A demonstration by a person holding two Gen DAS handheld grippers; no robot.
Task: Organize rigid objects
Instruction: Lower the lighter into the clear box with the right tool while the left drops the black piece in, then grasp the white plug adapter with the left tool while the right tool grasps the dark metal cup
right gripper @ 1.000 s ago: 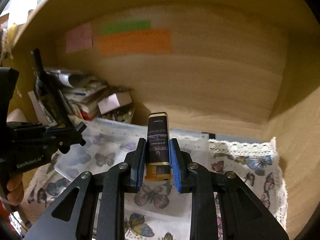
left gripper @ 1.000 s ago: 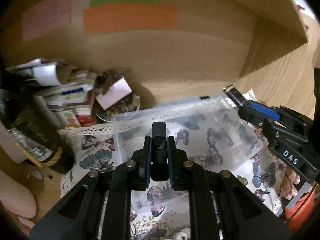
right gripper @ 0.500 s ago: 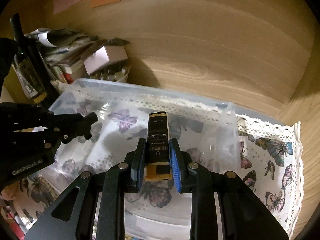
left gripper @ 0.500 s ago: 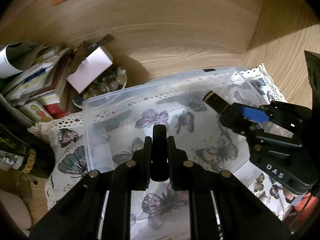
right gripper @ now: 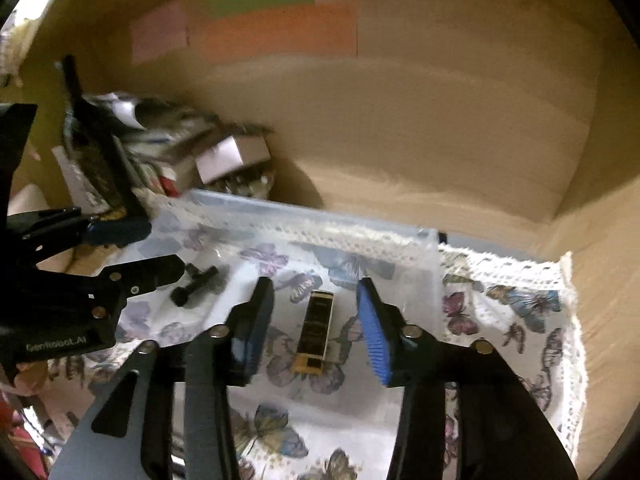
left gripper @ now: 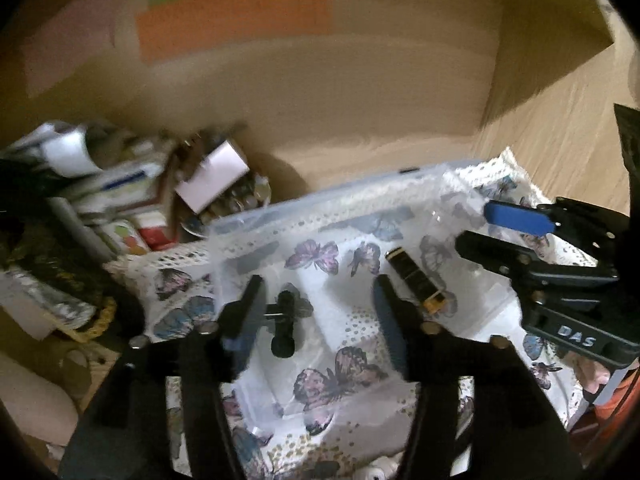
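Left gripper (left gripper: 318,312): we see its fingers spread wide, holding nothing, above the clear bin (left gripper: 320,204)
Right gripper (right gripper: 316,320): fingers parted too, empty, over the same bin
Black part (left gripper: 283,326): we find it lying on the bin floor between the left fingers, touching neither
Black and gold lighter (right gripper: 316,334): lying flat in the bin between the right fingers, apart from the black part
Butterfly cloth (right gripper: 516,308): spread under the bin
Boxes and papers (left gripper: 120,192): we see them piled left of the bin, blurred
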